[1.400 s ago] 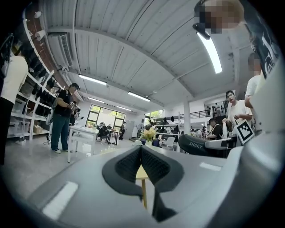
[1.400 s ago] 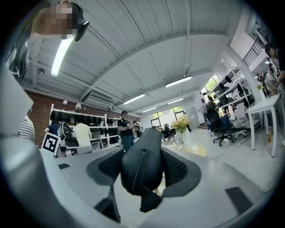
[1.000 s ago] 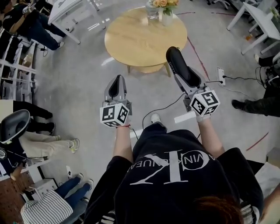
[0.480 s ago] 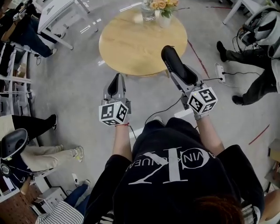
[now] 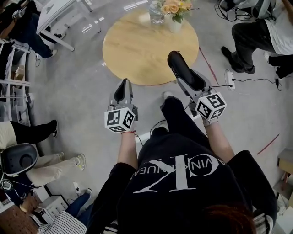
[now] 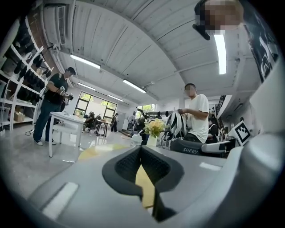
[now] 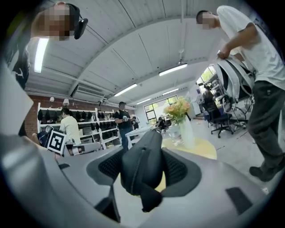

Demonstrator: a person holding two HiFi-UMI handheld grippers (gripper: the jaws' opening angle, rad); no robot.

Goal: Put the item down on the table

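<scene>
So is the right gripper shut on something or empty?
Shut on the black item: it sits clamped between the jaws of the right gripper.

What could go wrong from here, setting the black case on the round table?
1. The black case sticks well out beyond the right tongs, which seem to grip it near one end; it may pivot or slip on touchdown.
2. It appears to be only over the round table's near edge; releasing here could drop it off the rim.
3. The flower vase and glass stand at the far side; overreaching might knock them.
</scene>
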